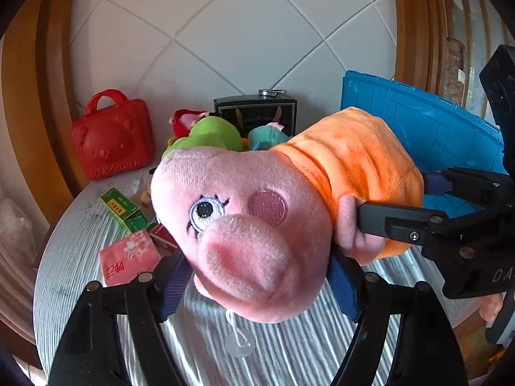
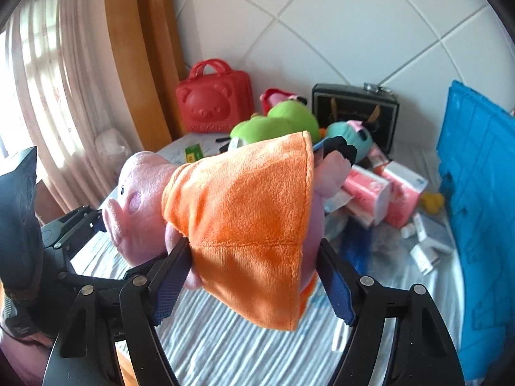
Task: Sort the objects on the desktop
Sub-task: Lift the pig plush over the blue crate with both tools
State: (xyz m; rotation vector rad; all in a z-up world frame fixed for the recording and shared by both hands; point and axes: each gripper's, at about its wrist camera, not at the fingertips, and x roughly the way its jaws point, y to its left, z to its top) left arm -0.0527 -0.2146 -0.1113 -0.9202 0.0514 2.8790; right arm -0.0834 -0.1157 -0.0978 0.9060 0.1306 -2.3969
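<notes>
A pink pig plush (image 1: 244, 225) in an orange dress (image 1: 351, 160) hangs above the striped tabletop (image 1: 289, 353), held between both grippers. My left gripper (image 1: 257, 286) is shut on its head, a blue pad against each side. In the left wrist view my right gripper (image 1: 402, 199) reaches in from the right and clamps the body. The right wrist view shows that gripper (image 2: 254, 289) shut on the pig plush (image 2: 138, 189) at the orange dress (image 2: 244, 212), with a finger (image 2: 77, 225) of the left gripper at the snout. A clear suction cup (image 1: 239, 344) dangles under the head.
At the back stand a red bear case (image 1: 112, 138), a green plush (image 1: 209, 135), a teal plush (image 1: 267, 136) and a black box (image 1: 257, 112). A blue crate (image 2: 479, 193) rises on the right. Pink tissue packs (image 2: 383, 193) and small boxes (image 2: 428, 241) lie nearby; a green box (image 1: 124, 209) lies left.
</notes>
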